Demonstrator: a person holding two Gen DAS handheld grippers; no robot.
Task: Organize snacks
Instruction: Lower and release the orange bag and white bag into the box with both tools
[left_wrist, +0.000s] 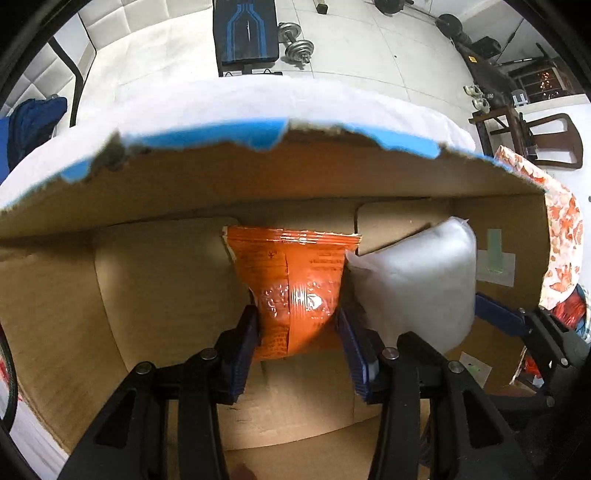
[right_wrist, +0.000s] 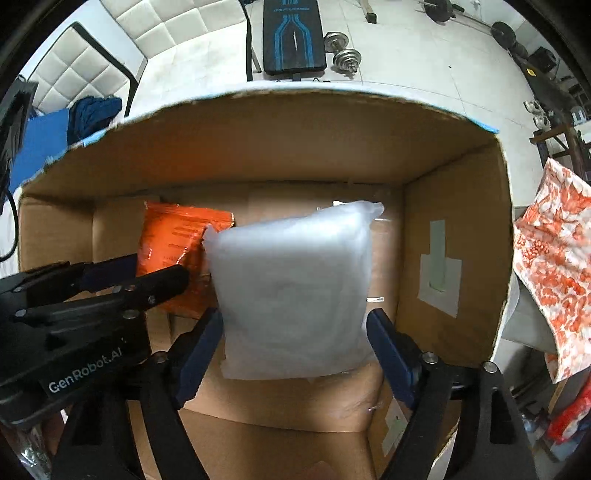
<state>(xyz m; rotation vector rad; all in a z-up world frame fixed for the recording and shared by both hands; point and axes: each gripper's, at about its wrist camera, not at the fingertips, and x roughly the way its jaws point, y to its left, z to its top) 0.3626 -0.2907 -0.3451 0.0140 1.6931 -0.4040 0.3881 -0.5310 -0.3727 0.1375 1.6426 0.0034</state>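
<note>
Orange snack packet (left_wrist: 295, 291) and white pouch (right_wrist: 295, 291), both gripped, inside cardboard box (right_wrist: 447, 162).

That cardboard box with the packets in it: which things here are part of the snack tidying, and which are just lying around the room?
Part of the job:
orange snack packet, in the left gripper
white bag, in the right gripper
cardboard box

Just lying about:
dumbbell
weight bench
blue clothing

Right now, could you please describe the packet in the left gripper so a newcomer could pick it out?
Look inside the open cardboard box. Two packets hang side by side there, each held by a gripper. The left gripper holds the glossy orange snack packet with a crimped top edge; its neighbour is a frosted white bag.
</note>
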